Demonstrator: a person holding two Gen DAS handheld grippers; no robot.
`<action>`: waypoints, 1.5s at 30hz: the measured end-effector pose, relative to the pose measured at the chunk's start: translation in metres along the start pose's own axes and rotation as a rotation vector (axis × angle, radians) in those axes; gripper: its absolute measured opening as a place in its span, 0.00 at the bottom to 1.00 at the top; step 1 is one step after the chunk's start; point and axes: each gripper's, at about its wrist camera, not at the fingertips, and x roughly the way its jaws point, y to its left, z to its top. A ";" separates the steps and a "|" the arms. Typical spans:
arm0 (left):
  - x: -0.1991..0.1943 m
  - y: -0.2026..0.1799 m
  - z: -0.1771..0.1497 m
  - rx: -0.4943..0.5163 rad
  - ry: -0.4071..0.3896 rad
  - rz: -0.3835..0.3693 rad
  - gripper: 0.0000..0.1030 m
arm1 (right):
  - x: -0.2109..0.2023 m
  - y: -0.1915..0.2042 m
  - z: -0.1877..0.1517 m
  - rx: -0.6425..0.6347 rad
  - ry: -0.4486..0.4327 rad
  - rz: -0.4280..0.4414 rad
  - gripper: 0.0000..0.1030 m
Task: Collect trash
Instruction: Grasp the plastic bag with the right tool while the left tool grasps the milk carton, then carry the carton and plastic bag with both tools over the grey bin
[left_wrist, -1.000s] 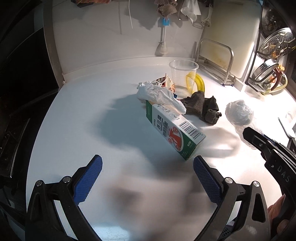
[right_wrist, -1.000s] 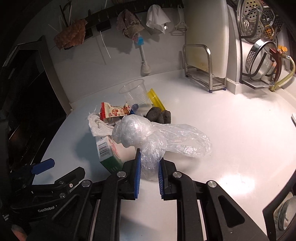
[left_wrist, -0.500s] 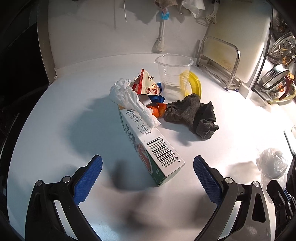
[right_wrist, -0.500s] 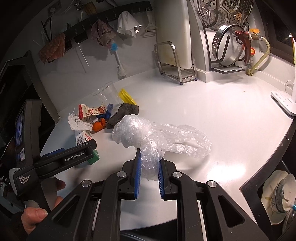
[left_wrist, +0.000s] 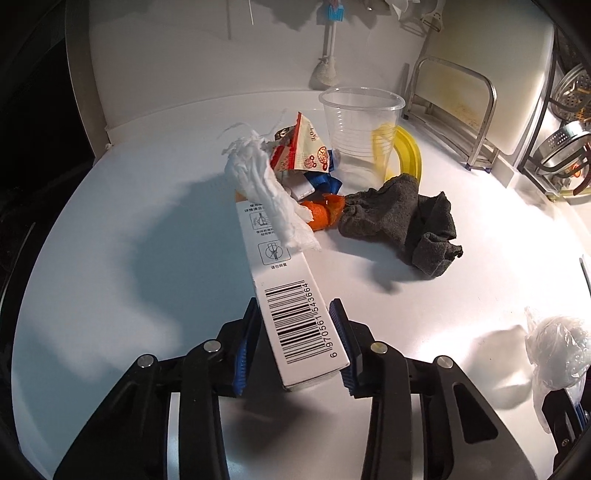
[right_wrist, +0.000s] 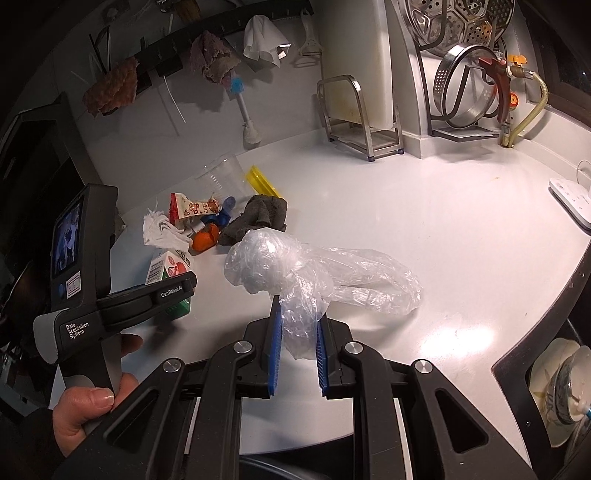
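- The left tool (left_wrist: 295, 341) is seen closing its jaws around the near end of the carton (left_wrist: 288, 295), which lies on the white counter (left_wrist: 147, 258); the blue pads sit at the carton's sides.
- The right tool (right_wrist: 300, 332) is clenched on the neck of a crumpled plastic bag (right_wrist: 314, 273), whose bulk rests on the counter.
- The rest of the trash is gathered beyond the carton: a white tissue (left_wrist: 266, 192) draped over its far end, a red snack wrapper (left_wrist: 299, 147), an orange peel (left_wrist: 325, 214), a dark cloth (left_wrist: 406, 218) and a clear cup (left_wrist: 358, 129).
- Risk: the carton is gripped near one end only, so it could pivot or slip when lifted; the tissue would likely slide off.
- Risk: the thin bag could tear or pull free from the pads.
- Only the right wrist view shows the hand (right_wrist: 85, 402) on the left tool; only the left wrist view shows the barcode and pad contact.
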 end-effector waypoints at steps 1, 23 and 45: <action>-0.002 0.001 -0.001 0.004 -0.001 0.003 0.30 | 0.000 0.001 -0.001 0.001 0.001 0.001 0.15; -0.079 0.069 -0.038 0.087 -0.027 0.011 0.25 | -0.042 0.033 -0.032 0.009 0.019 0.014 0.15; -0.111 0.048 -0.080 0.538 -0.123 0.046 0.25 | -0.063 0.050 -0.049 0.005 0.013 0.011 0.15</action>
